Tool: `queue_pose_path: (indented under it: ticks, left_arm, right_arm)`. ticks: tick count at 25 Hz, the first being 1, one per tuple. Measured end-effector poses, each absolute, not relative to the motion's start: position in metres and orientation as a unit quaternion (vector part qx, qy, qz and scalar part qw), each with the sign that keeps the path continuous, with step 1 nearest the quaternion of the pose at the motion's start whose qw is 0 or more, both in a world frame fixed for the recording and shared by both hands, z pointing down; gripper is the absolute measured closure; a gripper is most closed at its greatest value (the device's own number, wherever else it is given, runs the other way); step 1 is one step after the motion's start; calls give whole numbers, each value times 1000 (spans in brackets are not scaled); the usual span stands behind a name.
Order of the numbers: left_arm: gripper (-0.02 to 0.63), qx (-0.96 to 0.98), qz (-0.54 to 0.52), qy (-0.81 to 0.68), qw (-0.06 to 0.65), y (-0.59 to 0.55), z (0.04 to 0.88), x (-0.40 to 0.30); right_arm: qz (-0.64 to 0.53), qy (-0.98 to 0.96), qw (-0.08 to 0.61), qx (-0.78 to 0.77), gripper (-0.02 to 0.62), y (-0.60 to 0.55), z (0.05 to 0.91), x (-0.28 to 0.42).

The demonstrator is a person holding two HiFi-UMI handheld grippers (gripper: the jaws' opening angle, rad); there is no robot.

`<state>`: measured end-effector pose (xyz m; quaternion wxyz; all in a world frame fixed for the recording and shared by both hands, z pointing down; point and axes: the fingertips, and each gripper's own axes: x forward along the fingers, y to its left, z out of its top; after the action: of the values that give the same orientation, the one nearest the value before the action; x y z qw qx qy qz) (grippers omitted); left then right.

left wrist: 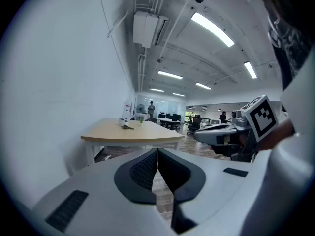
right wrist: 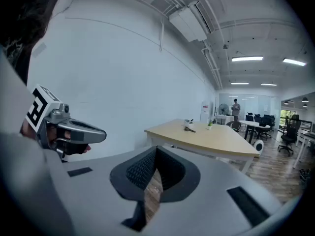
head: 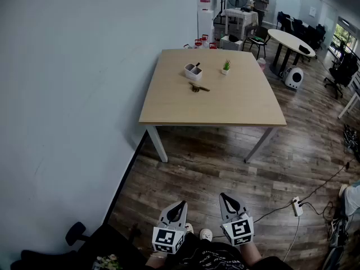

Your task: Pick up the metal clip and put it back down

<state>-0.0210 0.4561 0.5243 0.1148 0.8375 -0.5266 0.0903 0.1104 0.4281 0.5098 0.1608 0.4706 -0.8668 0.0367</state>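
so far nothing is done: the left gripper (head: 179, 207) and right gripper (head: 225, 198) are closed on nothing, while the small dark metal clip (head: 198, 88) lies on the light wooden table (head: 236, 108) far ahead of both, yet to be reached, lifted and replaced.

metal clip (head: 198, 88) tiny, detail n/a (far)

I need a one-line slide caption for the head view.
Left gripper and right gripper, both shut and empty, held far from the table bearing the metal clip, white container and potted plant.
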Motion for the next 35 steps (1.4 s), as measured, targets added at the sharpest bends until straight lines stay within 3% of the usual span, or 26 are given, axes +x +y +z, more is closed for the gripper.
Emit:
queue_pose_path:
  ticks: [16, 18, 21, 25, 35]
  left_arm:
    - [594, 844, 80, -519, 107, 468, 519, -12]
    - [560, 848, 73, -514, 107, 465, 519, -12]
    - [428, 851, 64, -511, 106, 463, 516, -13]
    - [356, 860, 77, -493, 105, 457, 519, -14]
    - [345, 883, 87, -443, 127, 432, 530, -27]
  right_arm:
    - [45, -864, 148, 479, 575, 441, 503, 120]
    - [59, -866, 141, 475, 463, 438, 505, 119]
    - [62, -870, 141, 469, 346, 436, 507, 119]
    - [65, -866, 145, 475, 297, 428, 508, 119]
    - [68, -858, 151, 486, 293, 407, 511, 97]
